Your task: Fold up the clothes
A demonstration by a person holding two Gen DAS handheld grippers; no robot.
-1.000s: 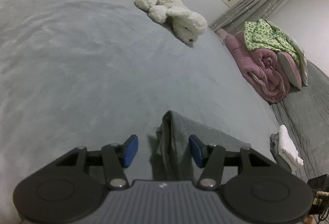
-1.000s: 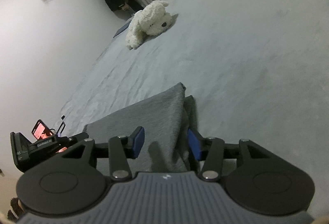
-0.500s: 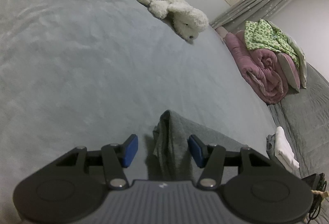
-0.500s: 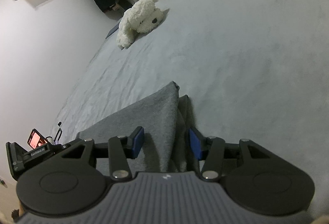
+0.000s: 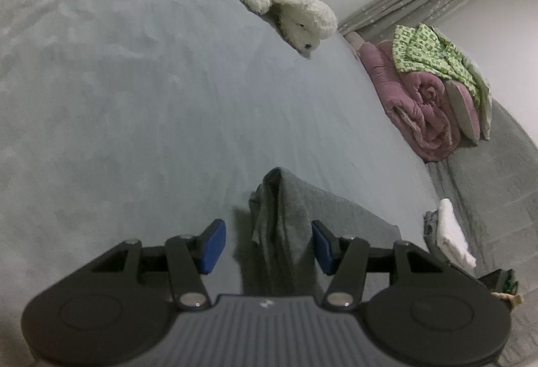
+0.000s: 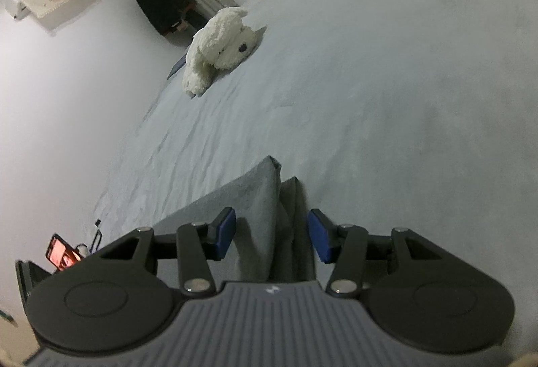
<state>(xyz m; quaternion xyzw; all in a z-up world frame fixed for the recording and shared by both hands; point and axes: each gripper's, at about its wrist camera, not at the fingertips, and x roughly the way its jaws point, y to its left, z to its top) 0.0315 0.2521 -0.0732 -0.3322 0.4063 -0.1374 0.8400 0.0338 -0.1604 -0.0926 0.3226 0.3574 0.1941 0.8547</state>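
**Left wrist view: grey garment between parted jaws**

Low in frame, the left gripper (image 5: 265, 241) stands spread around a bunched corner of the grey garment (image 5: 285, 219) on the grey bed (image 5: 134, 98). The right gripper (image 6: 270, 234) straddles another corner, unclenched, likely so both corners move together

dim, cool indoor light | soft shadows | slight blur | strong fisheye edge warping
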